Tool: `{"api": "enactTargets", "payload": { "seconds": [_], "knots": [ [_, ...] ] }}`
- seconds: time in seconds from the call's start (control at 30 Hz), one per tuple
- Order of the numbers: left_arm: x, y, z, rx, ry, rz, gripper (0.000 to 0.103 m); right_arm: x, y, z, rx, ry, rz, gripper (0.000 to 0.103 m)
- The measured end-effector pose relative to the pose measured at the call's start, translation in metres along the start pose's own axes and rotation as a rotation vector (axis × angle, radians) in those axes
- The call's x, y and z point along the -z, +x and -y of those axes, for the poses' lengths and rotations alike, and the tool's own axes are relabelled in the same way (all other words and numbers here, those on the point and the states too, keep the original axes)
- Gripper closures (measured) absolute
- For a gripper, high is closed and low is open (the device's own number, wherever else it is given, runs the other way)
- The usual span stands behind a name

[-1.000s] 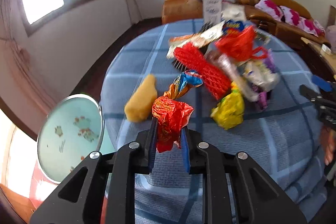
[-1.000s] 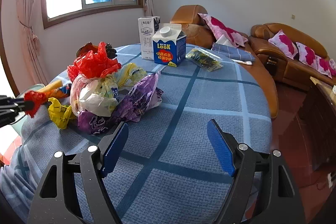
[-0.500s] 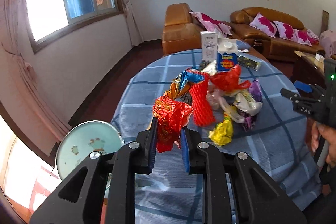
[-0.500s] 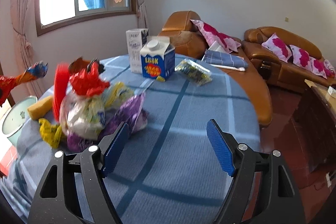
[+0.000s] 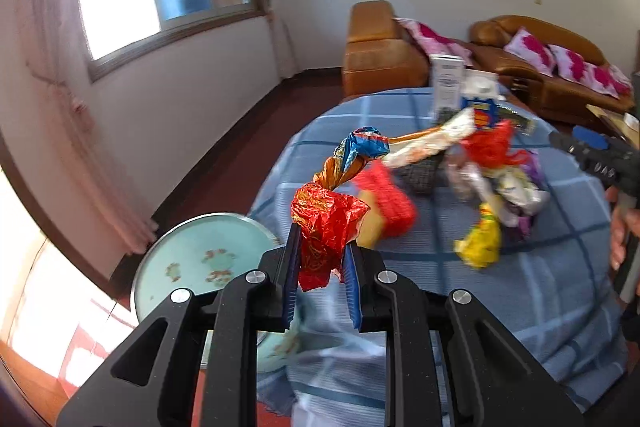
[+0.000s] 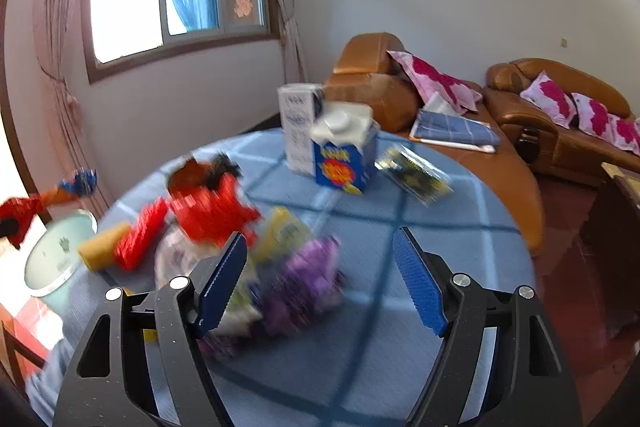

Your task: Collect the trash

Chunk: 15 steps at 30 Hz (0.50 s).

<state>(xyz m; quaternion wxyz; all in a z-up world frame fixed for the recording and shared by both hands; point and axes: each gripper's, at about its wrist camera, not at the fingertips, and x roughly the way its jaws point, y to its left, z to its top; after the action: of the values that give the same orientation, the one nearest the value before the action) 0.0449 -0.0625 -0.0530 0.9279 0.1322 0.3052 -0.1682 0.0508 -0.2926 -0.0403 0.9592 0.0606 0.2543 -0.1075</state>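
My left gripper (image 5: pixel 320 269) is shut on a crumpled red foil wrapper (image 5: pixel 326 223) with a twisted orange and blue tail, held up in the air over the table's near edge. The same wrapper (image 6: pixel 18 211) shows at the far left of the right wrist view. A pale green bin (image 5: pixel 200 263) stands on the floor below and to the left of it. My right gripper (image 6: pixel 318 275) is open with nothing between its fingers, above a blurred heap of trash: a red mesh sleeve (image 6: pixel 140 241), a red bag (image 6: pixel 208 211), a purple bag (image 6: pixel 308 275) and a yellow wrapper (image 5: pixel 480 243).
Round table with a blue checked cloth (image 6: pixel 400 367). Two cartons stand at its far side, a white one (image 6: pixel 298 125) and a blue one (image 6: pixel 342 163), with a clear packet (image 6: pixel 414 177) beside them. Brown sofas with pink cushions (image 6: pixel 560 115) stand behind. A hand (image 5: pixel 620 227) holds the right gripper.
Both grippers have risen and tilted up, so more of the room shows. The left one carried the red wrapper away from the heap towards the table's edge above the bin.
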Motion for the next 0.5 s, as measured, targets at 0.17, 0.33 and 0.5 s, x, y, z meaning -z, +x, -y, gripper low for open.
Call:
{"api": "enactTargets", "payload": {
  "seconds": [0.17, 0.33, 0.5],
  "knots": [
    [0.008, 0.009, -0.021, -0.034, -0.028, -0.025, 0.083, -0.019, 0.027, -0.034, -0.073, -0.022, -0.025, 0.028],
    [0.02, 0.019, -0.044, -0.043, -0.06, -0.066, 0.083, -0.013, 0.066, -0.049, -0.142, -0.047, -0.165, 0.071],
    [0.024, 0.021, -0.059, -0.069, -0.08, -0.067, 0.083, -0.012, 0.056, -0.04, -0.159, -0.054, -0.153, 0.102]
  ]
}}
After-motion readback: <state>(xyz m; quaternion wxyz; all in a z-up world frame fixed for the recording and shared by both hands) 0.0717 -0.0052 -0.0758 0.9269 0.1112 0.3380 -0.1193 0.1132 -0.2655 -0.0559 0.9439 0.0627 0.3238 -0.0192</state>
